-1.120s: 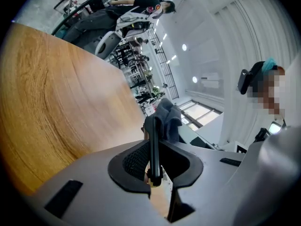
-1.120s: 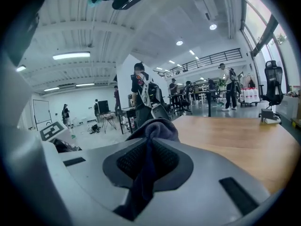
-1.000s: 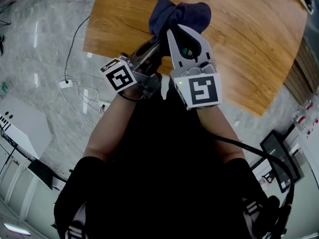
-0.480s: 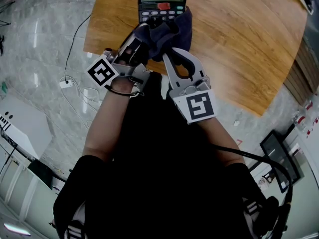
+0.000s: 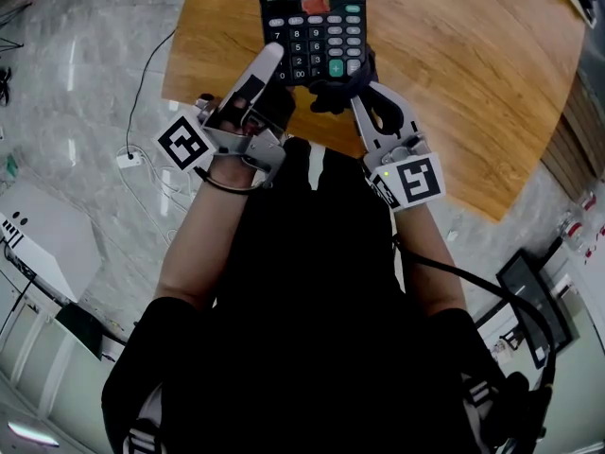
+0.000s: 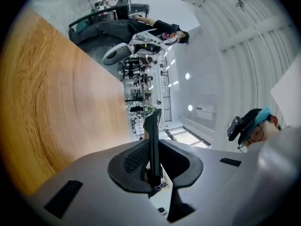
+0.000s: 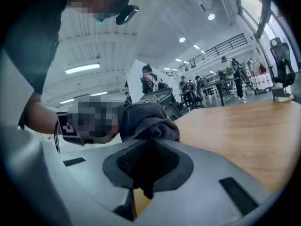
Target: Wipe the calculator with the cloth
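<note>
Top centre, the left gripper [image 5: 272, 62] clamps the calculator [image 5: 315, 26] by its lower left edge, over the bench [image 5: 473, 93]. The right gripper [image 5: 363, 91] pinches the dark cloth [image 5: 329, 94] just below it.

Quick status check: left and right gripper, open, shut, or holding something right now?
Left gripper: closed on the calculator, gripping its edge.
Right gripper: closed on the cloth.
</note>
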{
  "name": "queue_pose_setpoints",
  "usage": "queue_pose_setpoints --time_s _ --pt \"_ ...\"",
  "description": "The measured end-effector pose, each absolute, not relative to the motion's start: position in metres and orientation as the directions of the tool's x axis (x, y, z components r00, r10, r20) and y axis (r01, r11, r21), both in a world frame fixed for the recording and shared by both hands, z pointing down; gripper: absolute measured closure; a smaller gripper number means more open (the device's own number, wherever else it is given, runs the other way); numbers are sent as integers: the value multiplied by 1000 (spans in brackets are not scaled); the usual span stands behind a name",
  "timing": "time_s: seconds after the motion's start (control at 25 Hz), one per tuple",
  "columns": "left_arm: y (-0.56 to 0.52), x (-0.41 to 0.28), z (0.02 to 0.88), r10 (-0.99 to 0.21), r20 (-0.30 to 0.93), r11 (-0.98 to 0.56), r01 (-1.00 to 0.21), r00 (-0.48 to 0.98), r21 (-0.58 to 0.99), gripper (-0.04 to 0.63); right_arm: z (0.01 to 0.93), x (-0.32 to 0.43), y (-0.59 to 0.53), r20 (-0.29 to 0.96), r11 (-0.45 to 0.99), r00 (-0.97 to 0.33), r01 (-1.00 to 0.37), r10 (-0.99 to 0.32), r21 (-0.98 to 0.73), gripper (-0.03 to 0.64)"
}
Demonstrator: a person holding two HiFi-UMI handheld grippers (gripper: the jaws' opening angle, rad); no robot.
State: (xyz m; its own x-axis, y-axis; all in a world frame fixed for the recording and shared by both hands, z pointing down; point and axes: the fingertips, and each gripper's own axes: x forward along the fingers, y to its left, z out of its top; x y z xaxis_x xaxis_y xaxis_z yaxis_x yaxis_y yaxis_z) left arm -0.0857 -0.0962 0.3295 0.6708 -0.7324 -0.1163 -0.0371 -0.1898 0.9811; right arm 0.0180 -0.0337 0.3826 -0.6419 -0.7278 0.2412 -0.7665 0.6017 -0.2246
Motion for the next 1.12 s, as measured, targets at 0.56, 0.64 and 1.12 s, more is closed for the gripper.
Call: queue_pose_setpoints --time_s 0.56,0.64,1.12 --pt "-42 -35 322 -641 -152 -68 142 752 988 526 345 54 -74 10 654 -668 -732 -744 -193 580" --pt "-40 -35 322 -642 -153 -62 148 751 987 526 342 55 -78 0 663 -673 -728 -739 -178 580" --pt "-59 -46 315 -661 -159 -79 143 733 987 526 337 -9 -20 -18 814 -832 -537 -554 -220 580"
